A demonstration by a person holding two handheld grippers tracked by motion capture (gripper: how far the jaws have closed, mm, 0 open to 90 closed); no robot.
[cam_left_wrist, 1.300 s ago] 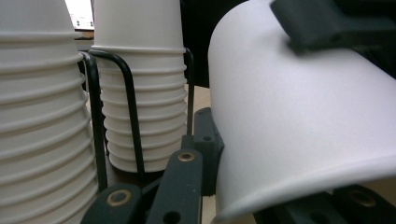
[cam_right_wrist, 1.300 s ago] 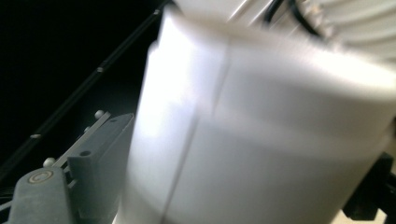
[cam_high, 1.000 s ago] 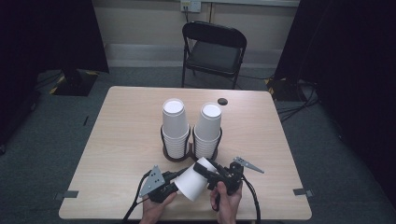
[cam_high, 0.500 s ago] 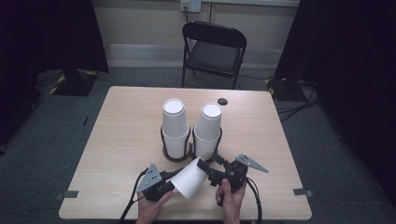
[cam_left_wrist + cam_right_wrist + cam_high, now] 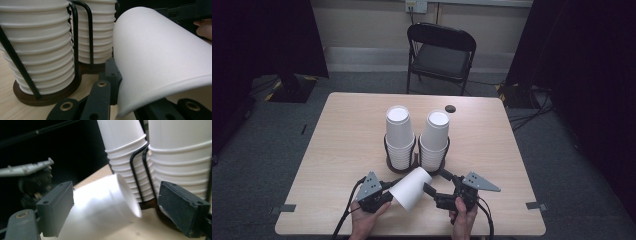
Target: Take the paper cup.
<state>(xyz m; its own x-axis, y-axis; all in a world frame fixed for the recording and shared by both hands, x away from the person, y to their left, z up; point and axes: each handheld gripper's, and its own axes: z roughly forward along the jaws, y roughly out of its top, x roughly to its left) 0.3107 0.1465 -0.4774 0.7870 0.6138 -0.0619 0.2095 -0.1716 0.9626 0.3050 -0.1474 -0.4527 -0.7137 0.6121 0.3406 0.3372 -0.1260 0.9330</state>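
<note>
A loose paper cup is held on its side near the front edge of the bench.

From the high view, the left gripper [image 5: 384,192] holds the white cup [image 5: 410,187] by its wide end, just in front of the two cup stacks [image 5: 399,137] in their black holder [image 5: 398,165]. The right gripper [image 5: 439,186] sits at the cup's small end. In the left gripper view, the jaws are clenched on the cup's [image 5: 160,65] rim. In the right gripper view, the jaws stand wide apart, with the cup's [image 5: 105,202] bottom between them but not pinched. I think a hand-over is under way. Next, the right jaws need to close gently so the cup does not crush.
</note>
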